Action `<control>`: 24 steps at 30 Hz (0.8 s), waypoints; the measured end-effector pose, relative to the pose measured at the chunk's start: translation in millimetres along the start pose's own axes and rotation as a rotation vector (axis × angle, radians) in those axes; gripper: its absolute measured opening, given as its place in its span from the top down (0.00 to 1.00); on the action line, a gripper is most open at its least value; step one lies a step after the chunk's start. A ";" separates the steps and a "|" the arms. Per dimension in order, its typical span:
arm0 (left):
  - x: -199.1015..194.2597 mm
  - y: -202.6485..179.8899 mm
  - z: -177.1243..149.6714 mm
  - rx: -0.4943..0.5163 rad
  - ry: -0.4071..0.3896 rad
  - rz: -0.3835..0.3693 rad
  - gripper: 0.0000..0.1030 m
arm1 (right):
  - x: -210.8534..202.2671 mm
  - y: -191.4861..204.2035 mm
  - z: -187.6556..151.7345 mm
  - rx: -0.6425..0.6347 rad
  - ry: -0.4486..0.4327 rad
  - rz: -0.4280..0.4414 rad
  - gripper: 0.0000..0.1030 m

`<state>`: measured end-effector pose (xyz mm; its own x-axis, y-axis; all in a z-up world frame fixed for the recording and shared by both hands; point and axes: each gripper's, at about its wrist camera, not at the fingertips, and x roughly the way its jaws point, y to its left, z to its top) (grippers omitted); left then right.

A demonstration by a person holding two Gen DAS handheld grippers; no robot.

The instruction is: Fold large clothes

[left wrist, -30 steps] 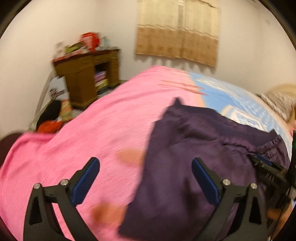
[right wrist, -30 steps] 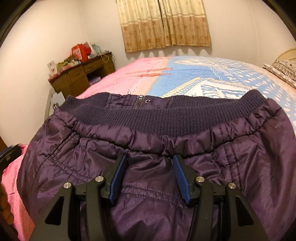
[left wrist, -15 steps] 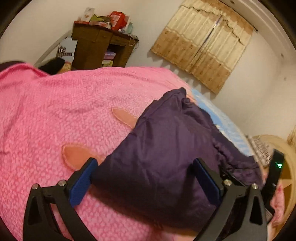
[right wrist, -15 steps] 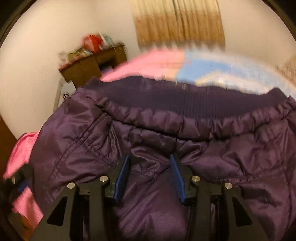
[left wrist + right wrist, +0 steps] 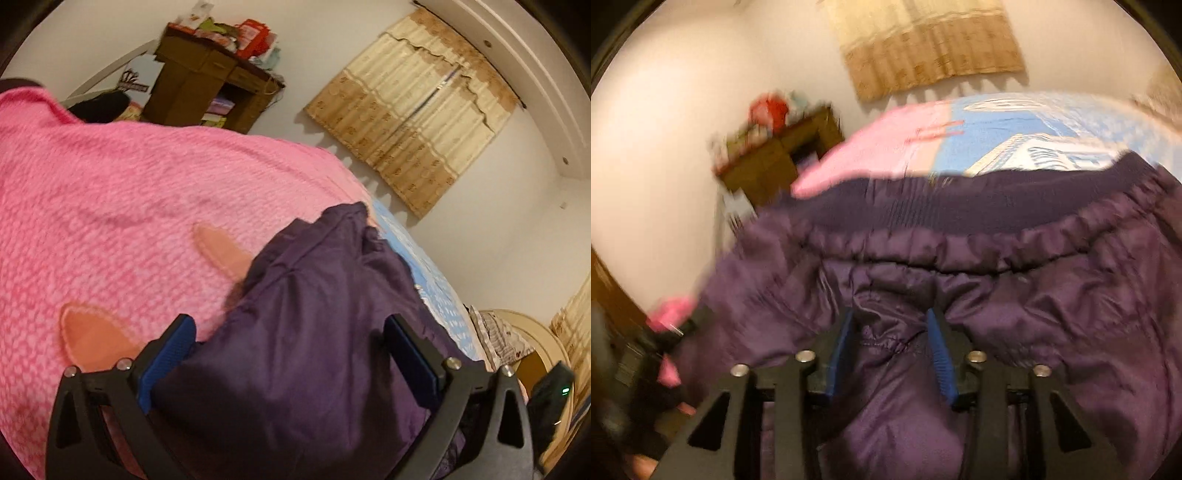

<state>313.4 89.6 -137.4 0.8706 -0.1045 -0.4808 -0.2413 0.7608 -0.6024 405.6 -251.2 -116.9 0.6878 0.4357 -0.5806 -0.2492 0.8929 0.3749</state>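
The purple jacket (image 5: 314,332) lay on the pink blanket (image 5: 129,221) of the bed. The left tongs (image 5: 291,354) were spread wide around its edge and starting to close, touching nothing firmly, while the right tongs (image 5: 890,347) were closing on a bunched pinch of fabric below the ribbed hem (image 5: 960,206). That slick cloth could slip free if the pinch caught too little, dragging the jacket crooked.

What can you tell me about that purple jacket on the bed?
The jacket is dark purple, shiny and puffy, with a ribbed knit band above a gathered seam. It lies crumpled on the pink blanket, partly over the blue sheet. The right gripper is closing on a pinched fold of it. The left gripper straddles another part, its jaws closing slightly but wide and not pressing.
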 end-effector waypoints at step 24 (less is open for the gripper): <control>-45.5 -174.5 -2.5 0.669 -0.084 -0.334 0.90 | -0.8 -40.9 0.1 0.075 0.141 0.131 0.75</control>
<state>314.9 -40.0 -12.0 0.8879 -0.3696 -0.2739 0.3305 0.9267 -0.1790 415.3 -288.1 -131.8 0.5493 0.5636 -0.6169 -0.2749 0.8191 0.5036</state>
